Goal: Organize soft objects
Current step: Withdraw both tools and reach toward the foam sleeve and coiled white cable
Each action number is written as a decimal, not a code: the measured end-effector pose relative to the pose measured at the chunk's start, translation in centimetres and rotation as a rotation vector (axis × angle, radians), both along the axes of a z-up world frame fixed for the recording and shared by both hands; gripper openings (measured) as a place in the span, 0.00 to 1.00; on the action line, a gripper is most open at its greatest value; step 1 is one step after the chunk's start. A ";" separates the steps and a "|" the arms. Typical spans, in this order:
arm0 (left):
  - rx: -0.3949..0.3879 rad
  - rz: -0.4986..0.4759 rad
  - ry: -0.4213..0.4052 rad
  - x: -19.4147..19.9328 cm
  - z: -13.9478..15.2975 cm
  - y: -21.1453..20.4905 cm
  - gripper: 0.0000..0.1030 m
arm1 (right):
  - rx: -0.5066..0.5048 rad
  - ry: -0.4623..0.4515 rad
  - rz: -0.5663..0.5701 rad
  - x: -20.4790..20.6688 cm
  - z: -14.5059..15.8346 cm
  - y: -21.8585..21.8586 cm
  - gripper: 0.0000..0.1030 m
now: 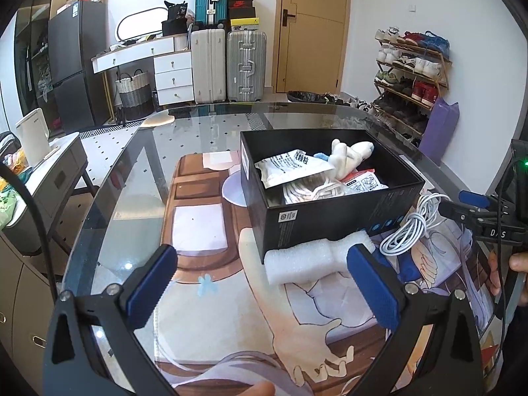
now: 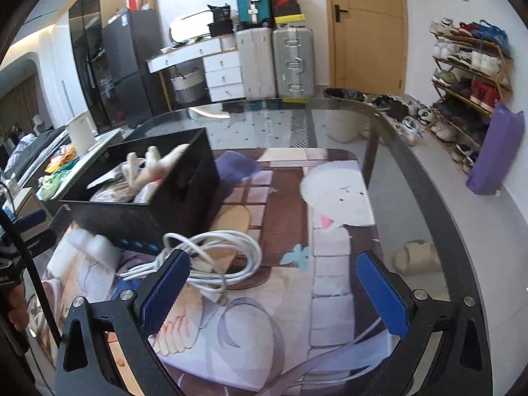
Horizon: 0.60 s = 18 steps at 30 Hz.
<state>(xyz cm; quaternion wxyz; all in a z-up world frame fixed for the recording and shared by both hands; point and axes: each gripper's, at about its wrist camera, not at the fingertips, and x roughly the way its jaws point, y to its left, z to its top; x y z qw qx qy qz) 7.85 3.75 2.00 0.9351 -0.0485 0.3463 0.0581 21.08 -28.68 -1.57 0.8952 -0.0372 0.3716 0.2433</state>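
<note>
I have the white foam block (image 1: 305, 259) lying on the printed mat (image 1: 211, 283), pressed against the near wall of the black box (image 1: 333, 221). Just right of it the coiled white cable (image 1: 407, 227) rests on the mat beside the box's near right corner. Inside the box I see a white plush toy (image 1: 349, 156), a printed white pouch (image 1: 292, 166) and other soft packets piled together.

My left gripper (image 1: 264, 285) is spread wide and holds nothing; its right blue pad sits just near of the foam's right end, the left pad well off to the left over bare mat. My right gripper (image 2: 275, 292) is also spread and empty; in its view the cable coil (image 2: 214, 257) lies just past its left pad, partly hidden by it, with the foam (image 2: 94, 246) further left against the box (image 2: 148, 211).

Open room: the mat left of the box in the left view and the wide stretch right of the cable in the right view are bare. The glass table (image 2: 425, 204) curves away at its far and right edges. Beyond it stand suitcases (image 1: 227, 64), a wooden door (image 1: 313, 29) and a shoe rack (image 1: 412, 76) with a purple bag (image 1: 440, 128) leaning near it.
</note>
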 end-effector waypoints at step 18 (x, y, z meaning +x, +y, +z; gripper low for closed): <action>0.002 -0.007 0.016 0.2 -0.3 -0.1 1.00 | -0.008 0.069 0.016 1.0 -1.2 1.2 0.99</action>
